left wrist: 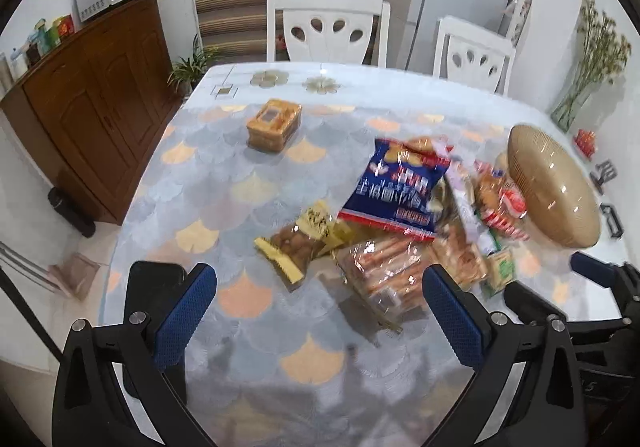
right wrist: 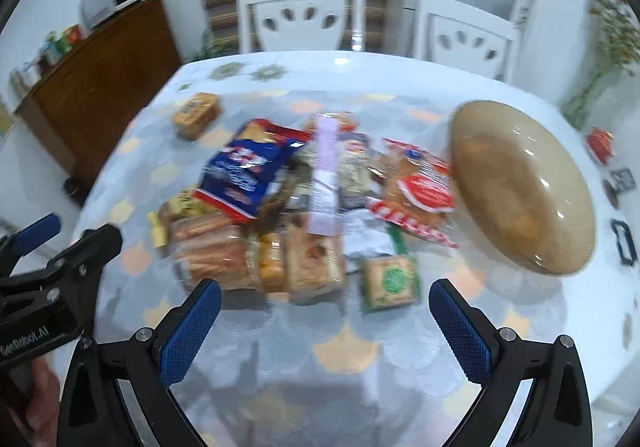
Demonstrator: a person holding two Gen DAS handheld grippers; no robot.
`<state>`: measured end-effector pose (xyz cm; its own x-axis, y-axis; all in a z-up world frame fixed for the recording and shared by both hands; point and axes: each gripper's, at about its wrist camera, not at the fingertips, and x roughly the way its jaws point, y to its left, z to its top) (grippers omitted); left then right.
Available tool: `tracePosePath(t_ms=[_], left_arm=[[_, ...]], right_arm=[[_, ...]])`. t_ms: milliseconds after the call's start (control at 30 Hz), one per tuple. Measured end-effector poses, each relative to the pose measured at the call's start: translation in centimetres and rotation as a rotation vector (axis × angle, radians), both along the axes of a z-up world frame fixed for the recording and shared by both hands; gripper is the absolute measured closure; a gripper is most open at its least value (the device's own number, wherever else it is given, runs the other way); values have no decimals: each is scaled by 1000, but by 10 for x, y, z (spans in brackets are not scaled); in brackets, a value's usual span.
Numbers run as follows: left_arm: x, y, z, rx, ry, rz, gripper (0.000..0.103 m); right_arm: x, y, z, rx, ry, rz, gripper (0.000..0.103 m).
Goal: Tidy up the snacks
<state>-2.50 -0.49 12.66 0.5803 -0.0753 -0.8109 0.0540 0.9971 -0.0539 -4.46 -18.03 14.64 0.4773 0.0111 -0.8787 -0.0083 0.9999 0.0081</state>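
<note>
A heap of snack packs lies on the table: a blue bag (left wrist: 400, 187) (right wrist: 248, 171), a clear pack of orange sticks (left wrist: 384, 275) (right wrist: 212, 247), a yellow-edged pack (left wrist: 296, 243), a red pack (left wrist: 500, 207) (right wrist: 420, 191) and a green square pack (right wrist: 390, 279). A brown glass bowl (left wrist: 556, 187) (right wrist: 520, 187) sits right of the heap. An orange box (left wrist: 274, 125) (right wrist: 197, 114) stands apart at the far left. My left gripper (left wrist: 320, 307) is open and empty, short of the heap. My right gripper (right wrist: 324, 323) is open and empty too.
Two white chairs (left wrist: 328, 27) (left wrist: 474, 55) stand behind the table. A wooden cabinet (left wrist: 92, 99) with a microwave is at left. A vase of dried flowers (left wrist: 588, 67) and small red and black items (left wrist: 600, 167) sit by the table's right edge.
</note>
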Motion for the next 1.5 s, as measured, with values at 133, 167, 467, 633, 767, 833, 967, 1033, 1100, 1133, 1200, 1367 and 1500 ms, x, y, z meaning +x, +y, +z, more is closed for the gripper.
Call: tracePosePath(t_ms=[133,167,467,633,767,833,967,1033,1100,1133,1200,1367,1500], left_arm=[[-2,-8,3,9,8,-34,1],[-2,-11,5,17,6,-40,1],[3,-16,4,15,14,-64,1],[7,-16,4,1,23,-64,1],[10,-17,4,-8,23,-71,1],[11,-18,4,-9,24,-76,1],[13,-19,4,-9,28,-77,1],[14,-19,3,-9,31,-74,1],[15,-19,3,-13,34,-70,1],[16,-19,2,-15,36,-68,1],[17,-18,1,-17,41,-66,1],[20,-16,0,-26,47,-64,1],[22,-16,0,-31,51,-67,1]], right_arm=[[18,-14,-27,44,28,-62,0],[19,-18,-30,40,25,-72,0],[23,-22,-30,15,-3,-91,0],[25,-20,-29,4,-11,-94,0],[27,-22,-28,-4,-16,-94,0],[29,-23,-28,0,-16,-94,0],[31,-23,-29,6,-14,-93,0],[32,-22,-31,5,-12,-89,0],[34,-21,-31,7,-9,-87,0],[34,-21,-31,7,-9,-86,0],[36,-20,-31,3,-9,-85,0],[38,-20,-32,9,-4,-87,0],[39,-23,-33,8,-3,-89,0]])
